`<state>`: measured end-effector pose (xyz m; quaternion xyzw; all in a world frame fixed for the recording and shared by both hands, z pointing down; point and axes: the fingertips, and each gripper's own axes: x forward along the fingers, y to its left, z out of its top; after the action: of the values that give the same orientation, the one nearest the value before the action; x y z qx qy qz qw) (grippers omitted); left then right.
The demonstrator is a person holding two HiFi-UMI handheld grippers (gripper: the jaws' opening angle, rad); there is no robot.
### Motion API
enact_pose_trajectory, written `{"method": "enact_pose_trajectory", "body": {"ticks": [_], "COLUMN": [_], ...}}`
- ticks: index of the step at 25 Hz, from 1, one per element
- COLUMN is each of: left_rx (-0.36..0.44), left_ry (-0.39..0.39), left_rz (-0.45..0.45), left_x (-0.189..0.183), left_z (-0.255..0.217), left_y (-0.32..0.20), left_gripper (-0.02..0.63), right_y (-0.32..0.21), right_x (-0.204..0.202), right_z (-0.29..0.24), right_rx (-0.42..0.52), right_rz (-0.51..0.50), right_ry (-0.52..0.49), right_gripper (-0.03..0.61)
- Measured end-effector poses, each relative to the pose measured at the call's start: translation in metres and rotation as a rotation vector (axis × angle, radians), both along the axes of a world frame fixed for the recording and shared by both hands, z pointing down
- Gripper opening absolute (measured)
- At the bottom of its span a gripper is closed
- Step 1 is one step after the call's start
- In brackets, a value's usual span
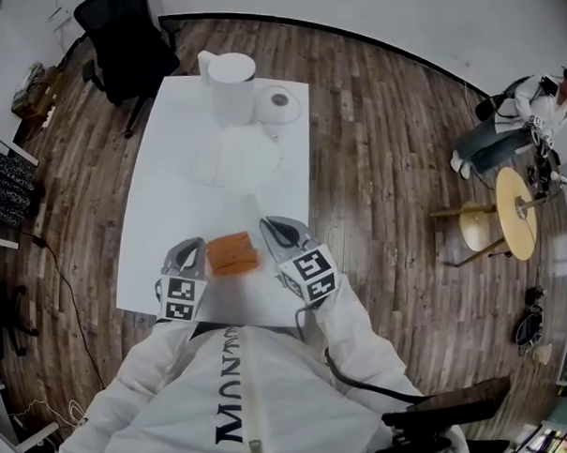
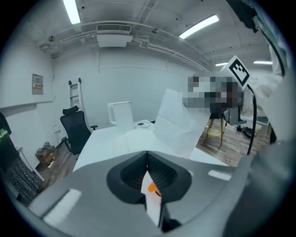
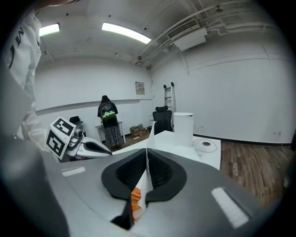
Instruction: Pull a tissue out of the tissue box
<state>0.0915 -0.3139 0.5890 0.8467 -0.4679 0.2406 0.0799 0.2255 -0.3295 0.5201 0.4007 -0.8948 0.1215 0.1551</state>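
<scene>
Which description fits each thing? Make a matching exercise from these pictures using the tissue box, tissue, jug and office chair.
Things:
1. tissue box
2. tissue
3. jug
4. office chair

Descriptions:
A. black, on the floor
B. orange
C. pinched in the right hand-held gripper
D. standing at the table's far end

Pairs: 1-B, 2-C, 3-D, 4-A

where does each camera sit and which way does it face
head view: on the person's head, looking steeply down at table, tissue box, left gripper, right gripper, sleeves
left gripper view: on the left gripper, facing down the table; claw shut, seemingly on the tissue box; tissue beyond
right gripper view: on the right gripper, facing across the table; claw shut on the tissue; left gripper at left
shared: all show the white bin
</scene>
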Motion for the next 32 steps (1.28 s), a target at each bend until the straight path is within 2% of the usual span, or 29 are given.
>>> {"method": "enact_pose_trajectory", "body": {"ticks": [4, 12, 20, 32], "left_rx": [0.063, 0.144, 0.2, 0.247], "left_ry": [-0.003, 0.011, 0.036, 0.107], "left_rz": [-0.043, -0.066, -0.023, 0.061], "left_x": [-0.022, -0.053, -0.079, -0.121], "left_z": [-0.034, -0.075, -0.09, -0.104], "left_y": [-0.006, -0.005, 0.007, 0.066], "left_gripper": [0.0, 0.0, 0.0, 0.0], "right_y": [0.001, 0.021, 0.05, 0.12], "right_x": [0.005, 0.014, 0.014, 0.0], "right_z": [-0.002, -0.016, -0.04, -0.05], "right_rx": [0.03, 0.087, 0.145, 0.2], "right_rz": [0.082, 0.248, 0.381, 0.612], "right_ry": [-0.033, -0.09, -0.087, -0.062], "right_gripper": [0.003, 0.002, 0.002, 0.002]}}
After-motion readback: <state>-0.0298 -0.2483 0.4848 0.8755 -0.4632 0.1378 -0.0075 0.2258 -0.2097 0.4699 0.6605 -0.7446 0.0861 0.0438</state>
